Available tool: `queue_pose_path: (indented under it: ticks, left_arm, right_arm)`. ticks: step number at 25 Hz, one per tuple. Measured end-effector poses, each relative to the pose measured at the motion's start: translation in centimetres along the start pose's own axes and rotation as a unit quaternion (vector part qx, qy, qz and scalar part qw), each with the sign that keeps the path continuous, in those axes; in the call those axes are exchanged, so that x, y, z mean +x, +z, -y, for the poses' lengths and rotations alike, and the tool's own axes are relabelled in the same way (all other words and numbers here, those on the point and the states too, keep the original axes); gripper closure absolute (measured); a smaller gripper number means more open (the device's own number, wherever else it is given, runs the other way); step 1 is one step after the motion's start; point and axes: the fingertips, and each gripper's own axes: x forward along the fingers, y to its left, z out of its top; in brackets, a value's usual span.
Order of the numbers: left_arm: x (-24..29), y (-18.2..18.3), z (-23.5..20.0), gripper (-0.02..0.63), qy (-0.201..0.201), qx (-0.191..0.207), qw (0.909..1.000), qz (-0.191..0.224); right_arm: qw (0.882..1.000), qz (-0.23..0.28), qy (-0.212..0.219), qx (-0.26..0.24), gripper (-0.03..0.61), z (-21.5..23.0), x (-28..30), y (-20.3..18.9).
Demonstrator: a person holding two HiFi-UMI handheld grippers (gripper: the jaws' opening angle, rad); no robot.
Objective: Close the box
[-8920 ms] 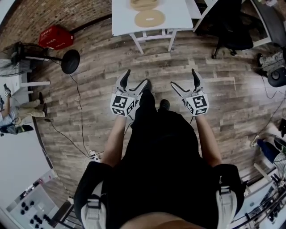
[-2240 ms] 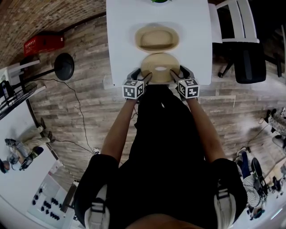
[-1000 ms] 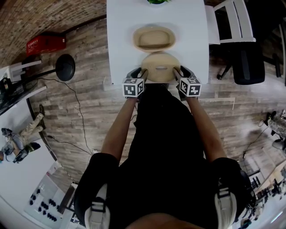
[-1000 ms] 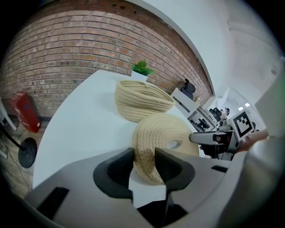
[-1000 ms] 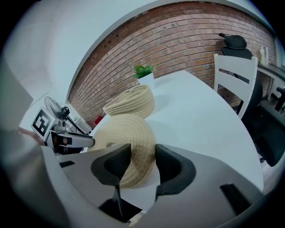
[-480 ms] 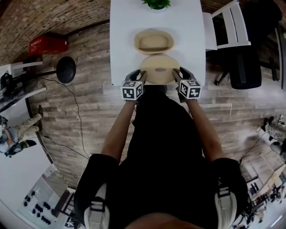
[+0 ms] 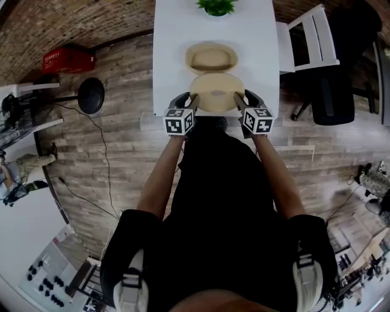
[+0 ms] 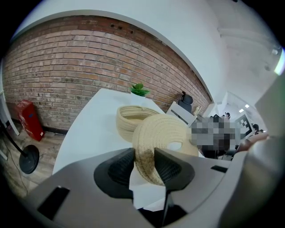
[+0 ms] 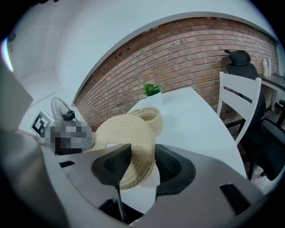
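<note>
Our left claw [image 8: 144, 156] is clamped on the left rim of the woven lid [image 7: 217, 91]. Our right claw [image 9: 142, 156] is clamped on its right rim. In each gripper view the pads squeeze the coiled rope from both sides. The lid hangs between the claws over the near edge of the table [image 7: 173, 36], tilted, and seems to be clear of the surface.

The box to close, an open woven basket [image 7: 211, 58], stands just beyond the lid on the far side. A small plant [image 7: 217, 6] sits farther back.

To do this step well, we judge that we should:
- carry the lid toward the far side with both claws at equal height;
- bring it flat and line its oval up with the basket's rim;
- lower it evenly before we let go.

Uneven hands could twist the soft rim or push the basket away.
</note>
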Motion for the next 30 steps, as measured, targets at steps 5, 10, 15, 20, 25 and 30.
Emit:
queue_pose_path:
  ticks: [5, 10, 15, 20, 25, 30]
  left_arm:
    - [-0.1, 1.4, -0.5, 0.465, 0.003, 0.004, 1.0000, 0.005]
    - [0.5, 3.3, -1.6, 0.465, 0.002, 0.014, 0.9999, 0.005]
    - [1.5, 5.2, -2.7, 0.465, -0.002, 0.014, 0.9999, 0.005]
    - [2.8, 6.8, -4.0, 0.465, -0.007, 0.016, 0.9998, -0.003]
    - [4.2, 8.5, -5.0, 0.465, -0.010, 0.015, 0.9998, -0.007]
    - [5.5, 9.9, -5.6, 0.465, -0.013, 0.017, 0.9997, -0.010]
  right_arm:
    - [1.000, 0.005, 0.001, -0.004, 0.411, -0.3, 0.5, 1.4]
    - [1.000, 0.008, 0.000, 0.000, 0.411, -0.4, 1.7, 2.9]
    - [1.000, 0.009, -0.003, 0.004, 0.411, -0.2, 3.3, 4.6]
    - [1.000, 0.008, -0.004, 0.004, 0.411, 0.2, 5.2, 6.3]
    - [1.000, 0.008, -0.008, 0.003, 0.411, 0.6, 6.6, 8.0]
    - [1.000, 0.007, -0.014, 0.003, 0.411, 1.4, 7.7, 9.3]
